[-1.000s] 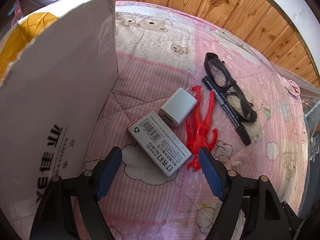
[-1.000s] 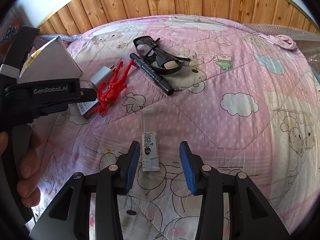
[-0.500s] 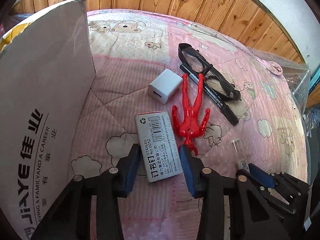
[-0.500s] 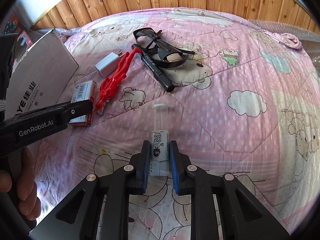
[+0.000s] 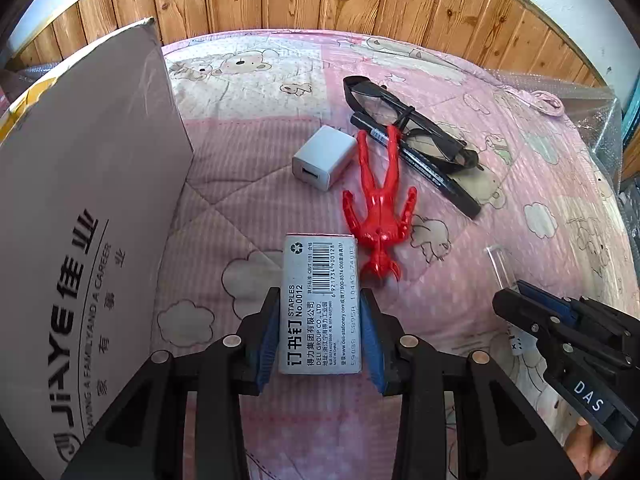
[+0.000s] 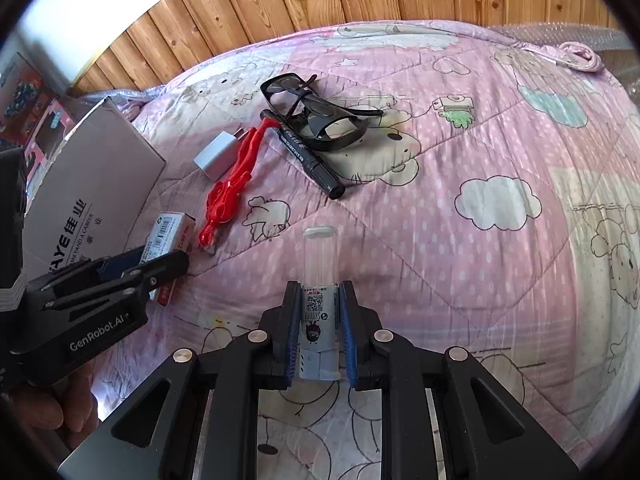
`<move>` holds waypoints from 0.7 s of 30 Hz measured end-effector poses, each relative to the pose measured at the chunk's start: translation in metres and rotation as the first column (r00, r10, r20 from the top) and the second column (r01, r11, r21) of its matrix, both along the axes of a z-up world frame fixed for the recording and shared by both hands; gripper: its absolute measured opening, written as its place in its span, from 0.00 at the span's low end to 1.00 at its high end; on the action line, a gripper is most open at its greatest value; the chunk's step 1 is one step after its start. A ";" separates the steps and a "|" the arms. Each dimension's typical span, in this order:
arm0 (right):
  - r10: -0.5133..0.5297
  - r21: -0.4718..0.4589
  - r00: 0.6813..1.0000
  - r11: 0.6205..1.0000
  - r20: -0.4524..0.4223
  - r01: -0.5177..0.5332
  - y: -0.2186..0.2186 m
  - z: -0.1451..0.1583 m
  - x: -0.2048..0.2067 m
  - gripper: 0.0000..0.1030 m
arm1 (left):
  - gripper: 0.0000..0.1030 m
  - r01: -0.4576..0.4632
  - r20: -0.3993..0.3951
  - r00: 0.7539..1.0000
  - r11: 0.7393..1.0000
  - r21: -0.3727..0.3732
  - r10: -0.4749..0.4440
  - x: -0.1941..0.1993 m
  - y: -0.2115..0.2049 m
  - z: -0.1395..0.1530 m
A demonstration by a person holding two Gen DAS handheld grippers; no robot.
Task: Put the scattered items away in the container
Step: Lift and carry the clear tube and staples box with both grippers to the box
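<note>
Now your left hand-held gripper (image 5: 320, 336) clamps the staple box (image 5: 320, 304); your right hand-held gripper (image 6: 319, 336) pinches what looks like a clear-capped tube (image 6: 320, 300), both over the bed (image 6: 500, 128).

Left tongs (image 5: 320, 338) tight around staples box (image 5: 320, 300); red figure (image 5: 380, 216) beside

The staples box (image 5: 320, 304) reads "STAPLES No.0012", "订书钉" and "DELI GROUP CO., LTD" beside a barcode and a recycling sign. The cardboard box (image 5: 80, 248) carries "JiAYE", "佳业" and "A FAMILY AND A CAREER". One hand-held gripper (image 6: 80, 304) bears "GenRobot.AI" — the other (image 5: 568, 332), "DAS". The small tube (image 6: 320, 316) shows a QR code — its print too small to read.
</note>
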State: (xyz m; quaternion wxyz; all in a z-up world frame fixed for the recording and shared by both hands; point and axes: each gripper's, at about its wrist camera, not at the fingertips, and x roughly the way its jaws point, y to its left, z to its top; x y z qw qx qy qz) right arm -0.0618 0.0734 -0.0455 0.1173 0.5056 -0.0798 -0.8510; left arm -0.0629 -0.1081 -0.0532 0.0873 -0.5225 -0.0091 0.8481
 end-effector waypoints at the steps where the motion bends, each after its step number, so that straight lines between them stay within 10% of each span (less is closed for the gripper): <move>1: -0.003 -0.001 1.000 1.000 0.000 0.003 -0.001 0.002 0.004 0.19 | 0.38 0.000 0.002 1.000 1.000 0.005 0.000 0.005 0.000 0.001; 21: 0.015 0.092 1.000 0.996 -0.002 -0.015 -0.028 0.038 0.114 0.19 | 0.38 0.049 -0.044 0.998 0.998 0.041 -0.047 0.110 -0.007 0.051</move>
